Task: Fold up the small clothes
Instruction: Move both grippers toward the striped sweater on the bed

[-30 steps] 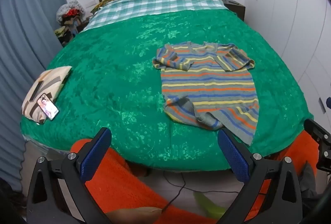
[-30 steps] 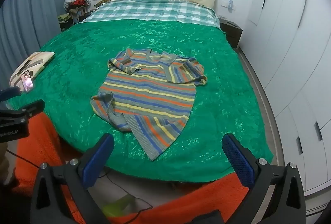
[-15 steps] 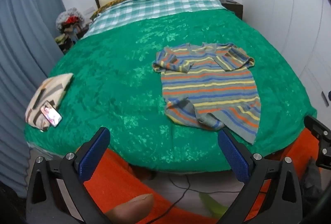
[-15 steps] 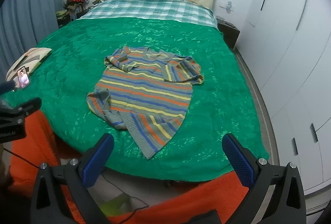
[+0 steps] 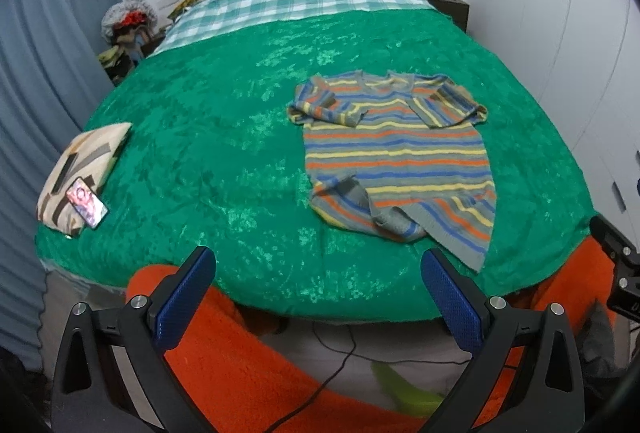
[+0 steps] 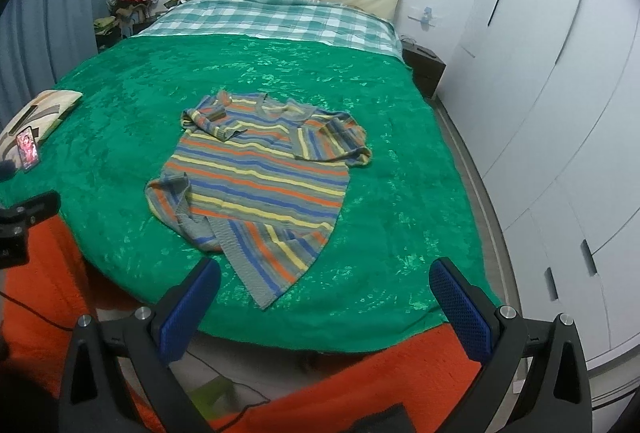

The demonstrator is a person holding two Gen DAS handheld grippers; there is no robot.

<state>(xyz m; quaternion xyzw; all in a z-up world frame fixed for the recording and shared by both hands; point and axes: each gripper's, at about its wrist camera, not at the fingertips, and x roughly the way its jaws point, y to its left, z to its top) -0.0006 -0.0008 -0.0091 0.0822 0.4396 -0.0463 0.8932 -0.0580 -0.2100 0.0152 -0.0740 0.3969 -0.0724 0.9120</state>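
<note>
White wardrobe doors (image 6: 560, 113) at three o'clock, grey curtain (image 5: 36, 73) at nine. The bed (image 5: 240, 137) under its green cover fills the middle. Striped sweater (image 5: 396, 153) lies flat toward four o'clock, sleeves folded in. Patterned pillow (image 5: 80, 169) at eight, phone (image 5: 87, 206) on it. Left gripper (image 5: 316, 293) and right gripper (image 6: 326, 297) hover, jaws spread wide, empty.

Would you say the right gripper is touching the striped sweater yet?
Apart. In the right wrist view, the open right gripper hangs short of the bed's edge, with green bedspread showing between its fingers and the striped sweater.
</note>
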